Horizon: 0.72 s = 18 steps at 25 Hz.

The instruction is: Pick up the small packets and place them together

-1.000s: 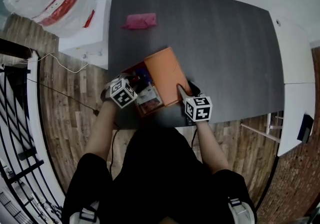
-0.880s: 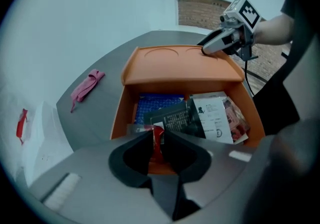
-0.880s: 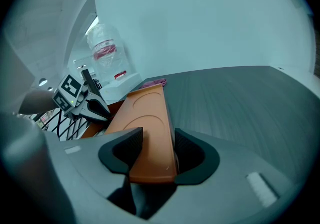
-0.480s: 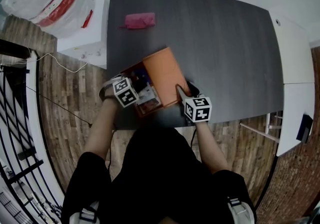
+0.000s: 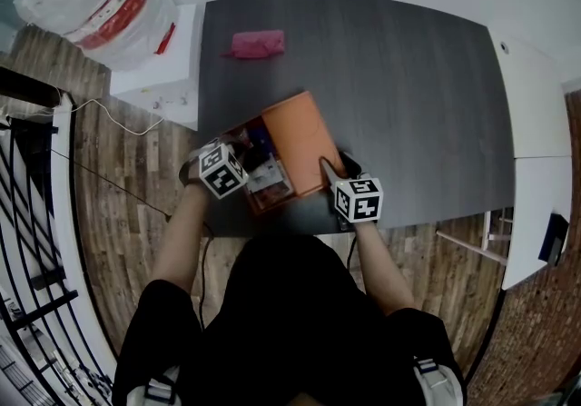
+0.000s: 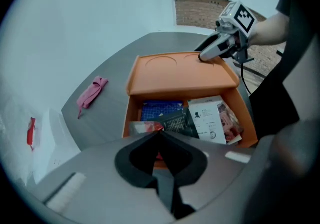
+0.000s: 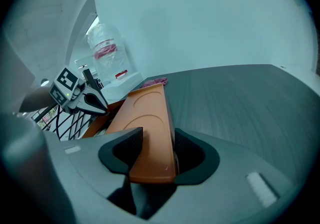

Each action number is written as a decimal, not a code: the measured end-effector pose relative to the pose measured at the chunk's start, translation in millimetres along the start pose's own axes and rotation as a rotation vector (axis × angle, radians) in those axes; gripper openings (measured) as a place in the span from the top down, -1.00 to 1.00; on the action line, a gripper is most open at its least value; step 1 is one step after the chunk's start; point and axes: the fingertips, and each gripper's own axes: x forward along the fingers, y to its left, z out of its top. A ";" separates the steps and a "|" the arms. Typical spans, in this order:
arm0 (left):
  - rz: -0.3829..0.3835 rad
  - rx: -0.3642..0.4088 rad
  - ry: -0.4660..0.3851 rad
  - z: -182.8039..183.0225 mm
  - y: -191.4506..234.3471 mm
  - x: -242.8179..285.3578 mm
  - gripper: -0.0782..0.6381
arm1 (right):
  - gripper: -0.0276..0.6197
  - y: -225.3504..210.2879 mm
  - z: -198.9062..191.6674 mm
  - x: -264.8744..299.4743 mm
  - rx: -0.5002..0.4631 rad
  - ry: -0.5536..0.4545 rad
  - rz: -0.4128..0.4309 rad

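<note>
Orange plastic fills the wide gap of my right gripper (image 7: 156, 143): both pads press on the edge of the lid (image 6: 180, 72), and I judge that this grip props it open and tilted back. My left gripper (image 6: 160, 137) has just been closing. Its jaws now meet tip to tip at the near rim of the box (image 6: 246, 115), right over the red packet (image 6: 144, 128). I cannot tell whether a corner of that wrapper is caught between them. The red packet lies straight ahead of and below the left jaws, with its long side running across my line of approach. Beyond it, deeper in the box, sit the blue packet (image 6: 161, 110) and, to the right, the white packet (image 6: 207, 118), overlapping in a loose row. The left gripper is plainly the nearer one, since the right is busy with the lid. The box sits at my edge of the dark table (image 5: 408, 77), well apart from a pink cloth (image 5: 256, 43).
</note>
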 end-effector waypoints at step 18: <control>-0.131 -0.505 -0.539 76.3 34.8 -91.8 0.77 | 0.30 -8.5 39.8 -22.3 -0.078 -0.096 -0.043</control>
